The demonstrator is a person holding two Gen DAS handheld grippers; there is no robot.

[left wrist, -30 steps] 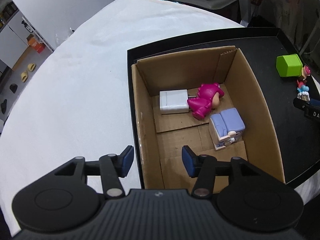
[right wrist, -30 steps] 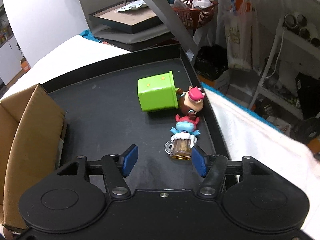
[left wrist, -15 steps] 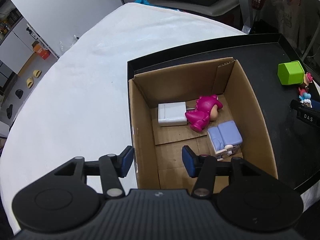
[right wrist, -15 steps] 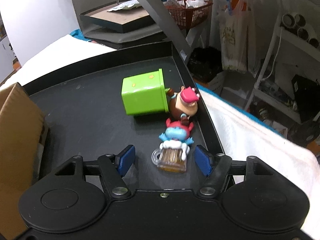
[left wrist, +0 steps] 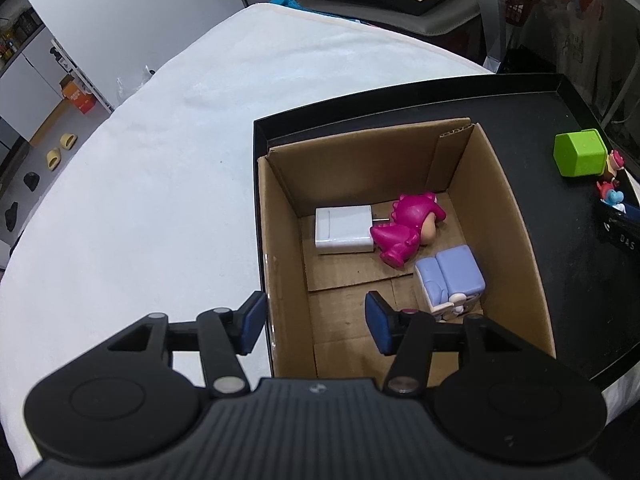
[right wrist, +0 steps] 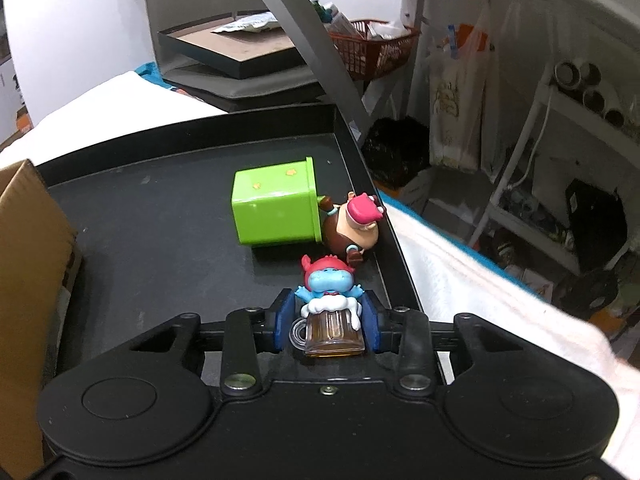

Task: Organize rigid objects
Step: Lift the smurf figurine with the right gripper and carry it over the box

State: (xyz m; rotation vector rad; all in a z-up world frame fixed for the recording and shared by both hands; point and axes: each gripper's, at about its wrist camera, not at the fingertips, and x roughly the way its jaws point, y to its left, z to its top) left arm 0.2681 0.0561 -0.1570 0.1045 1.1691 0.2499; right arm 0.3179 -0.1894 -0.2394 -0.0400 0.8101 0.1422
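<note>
A cardboard box stands in a black tray. In it lie a white charger, a magenta dinosaur figure and a lilac block toy. My left gripper is open and empty over the box's near left wall. My right gripper is shut on a blue hippo figure in a beer mug on the tray. Just beyond stand a green cube and a brown figure with a red cap; these also show at the far right of the left wrist view.
The tray lies on a white cloth-covered table. The cardboard box's wall is at the left of the right wrist view. The tray's right rim runs beside the figures. Shelves and clutter stand beyond the table.
My right gripper has moved forward around the hippo mug figure and shut on it. My left gripper has drawn back and up a little from the box, still open.
</note>
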